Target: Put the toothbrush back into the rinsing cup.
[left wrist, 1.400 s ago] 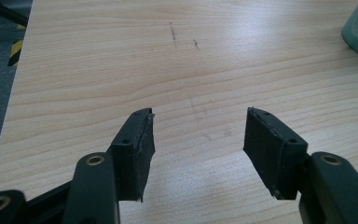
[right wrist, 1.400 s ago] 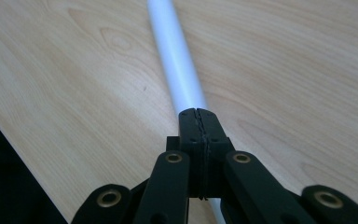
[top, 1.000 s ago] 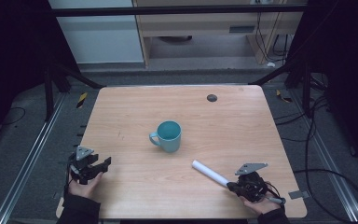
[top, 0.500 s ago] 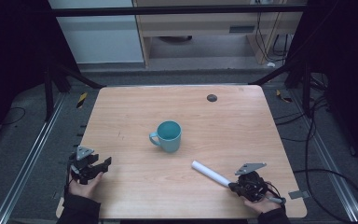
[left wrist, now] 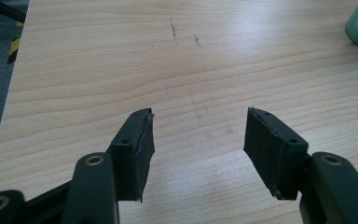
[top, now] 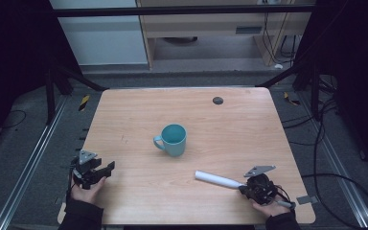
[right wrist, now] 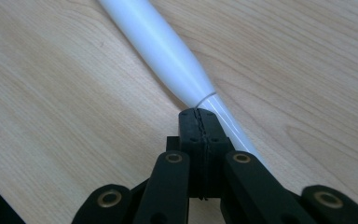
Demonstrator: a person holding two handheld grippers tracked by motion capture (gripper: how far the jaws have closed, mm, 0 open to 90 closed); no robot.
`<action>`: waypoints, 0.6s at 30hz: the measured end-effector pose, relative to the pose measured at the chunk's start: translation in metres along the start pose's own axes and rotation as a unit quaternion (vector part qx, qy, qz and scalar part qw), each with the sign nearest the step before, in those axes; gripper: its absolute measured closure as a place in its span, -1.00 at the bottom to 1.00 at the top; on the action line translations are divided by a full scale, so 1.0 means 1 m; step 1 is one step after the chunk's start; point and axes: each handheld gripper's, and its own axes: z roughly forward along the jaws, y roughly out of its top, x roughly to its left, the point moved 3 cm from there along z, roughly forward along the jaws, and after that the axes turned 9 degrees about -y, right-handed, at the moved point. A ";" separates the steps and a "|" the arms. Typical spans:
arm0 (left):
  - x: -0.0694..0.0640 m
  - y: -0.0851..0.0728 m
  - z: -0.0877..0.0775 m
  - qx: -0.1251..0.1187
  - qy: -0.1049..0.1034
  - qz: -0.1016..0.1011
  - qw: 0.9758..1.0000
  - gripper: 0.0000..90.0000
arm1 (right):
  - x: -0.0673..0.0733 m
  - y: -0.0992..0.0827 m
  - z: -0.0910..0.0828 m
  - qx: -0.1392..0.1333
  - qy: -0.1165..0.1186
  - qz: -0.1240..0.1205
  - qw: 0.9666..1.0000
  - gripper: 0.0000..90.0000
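Left gripper [top: 106, 167] at the wooden table's [top: 124, 110] near-left corner with jaws apart, teal mug [top: 172, 139] mid-table, white tube [top: 218, 179] lying flat at near right, right gripper [right wrist: 199, 116] with jaws together, tube just beside its tips, clamping unclear.

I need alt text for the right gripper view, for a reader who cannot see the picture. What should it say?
Seen from close above the light wooden table, the black right tongs are shut, their tips meeting at the narrow end of a white tube. The tube lies on the table and widens toward the top of the picture.
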 end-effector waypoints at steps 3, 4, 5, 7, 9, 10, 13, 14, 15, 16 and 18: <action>0.000 0.000 0.000 0.000 0.000 0.000 1.000 -0.08 | -0.003 0.001 0.001 0.001 -0.007 0.005 1.000 1.00; 0.000 0.000 0.000 0.000 0.000 0.000 1.000 -0.08 | -0.004 0.001 0.001 0.000 -0.006 0.008 1.000 1.00; 0.000 0.000 0.000 0.000 0.000 0.000 1.000 -0.08 | -0.005 0.002 0.001 0.002 -0.009 0.013 1.000 1.00; 0.000 0.000 0.000 0.000 -0.001 0.000 1.000 -0.08 | -0.007 0.002 0.002 0.001 -0.011 0.011 1.000 1.00; 0.000 0.000 0.001 0.001 -0.001 0.000 1.000 -0.08 | -0.009 0.003 0.004 0.001 -0.015 0.016 1.000 1.00; 0.000 0.000 0.001 0.001 -0.001 0.000 1.000 -0.08 | -0.010 0.004 0.004 0.003 -0.017 0.019 1.000 1.00; 0.000 0.000 0.001 0.001 -0.001 0.000 1.000 -0.08 | -0.013 0.005 0.006 0.002 -0.023 0.022 1.000 1.00; 0.000 0.000 0.001 0.002 -0.001 0.000 1.000 -0.08 | -0.014 0.006 0.006 0.001 -0.023 0.022 0.999 1.00; 0.000 0.000 0.001 0.002 -0.001 0.000 1.000 -0.08 | -0.015 0.006 0.007 0.001 -0.024 0.022 0.999 1.00; 0.000 0.000 0.001 0.002 -0.001 0.000 1.000 -0.08 | -0.016 0.007 0.007 0.002 -0.026 0.024 0.999 1.00; 0.000 0.000 0.001 0.002 -0.001 0.000 1.000 -0.08 | -0.018 0.008 0.009 -0.001 -0.031 0.026 0.999 1.00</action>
